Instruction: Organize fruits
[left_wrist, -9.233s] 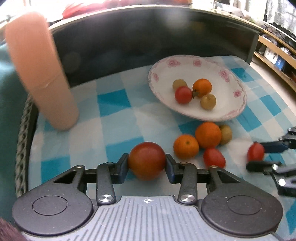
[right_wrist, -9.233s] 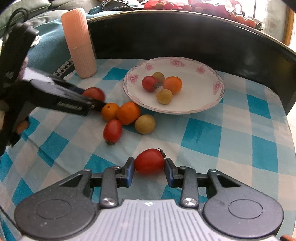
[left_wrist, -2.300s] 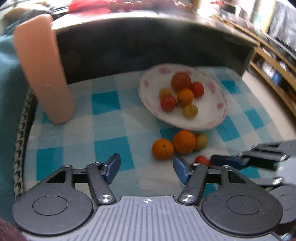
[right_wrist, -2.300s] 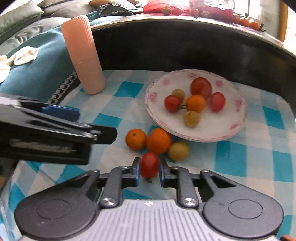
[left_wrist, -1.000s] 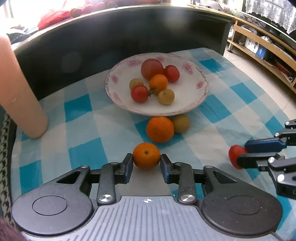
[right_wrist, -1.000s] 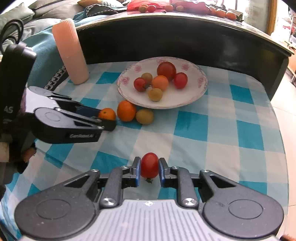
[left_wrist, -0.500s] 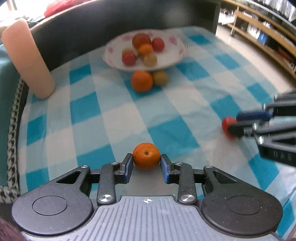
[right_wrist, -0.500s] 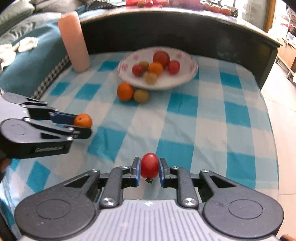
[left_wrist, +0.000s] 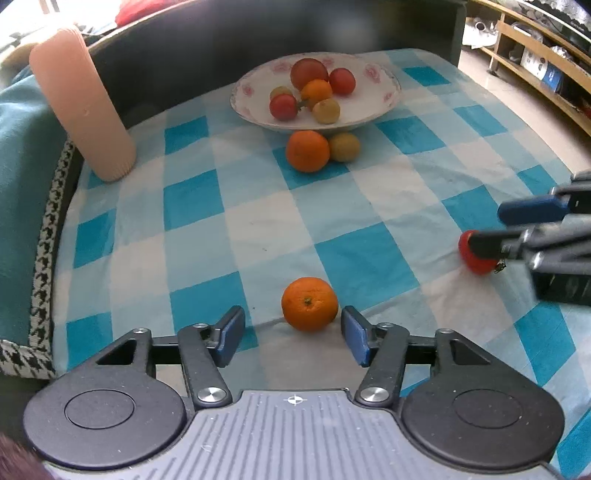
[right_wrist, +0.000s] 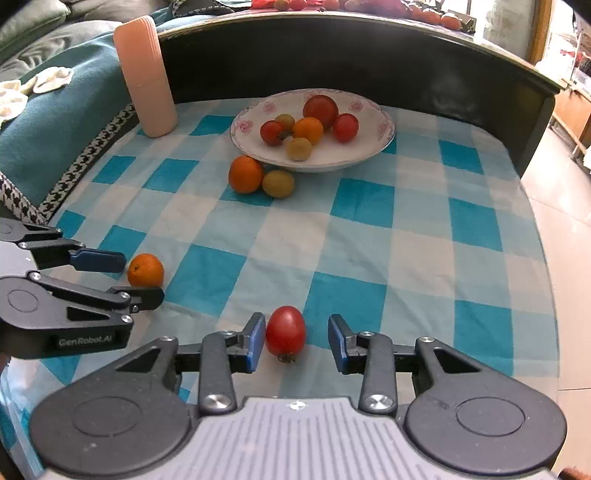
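A small orange (left_wrist: 309, 303) lies on the checked cloth between the pads of my left gripper (left_wrist: 292, 335), whose jaws are opening and no longer press on it. The same orange (right_wrist: 145, 270) shows at the left of the right wrist view. A red tomato (right_wrist: 285, 330) rests on the cloth inside my right gripper (right_wrist: 297, 342), whose jaws are opening too; it sits close to the left pad, clear of the right one. Farther back stands a flowered white plate (right_wrist: 373, 151) with several tomatoes and small fruits. A bigger orange (right_wrist: 245, 174) and a yellow-green fruit (right_wrist: 278, 183) lie in front of it.
A tall ribbed pink cup (right_wrist: 145, 75) stands at the back left. A dark curved rail (right_wrist: 369, 51) walls the far side of the table. The cloth's right edge (right_wrist: 543, 236) drops to a tiled floor. A teal blanket (left_wrist: 18, 147) lies at the left.
Both grippers have spread their jaws and let go: the small orange and the red tomato now lie free on the cloth. Neither hand has shifted since half a second ago.
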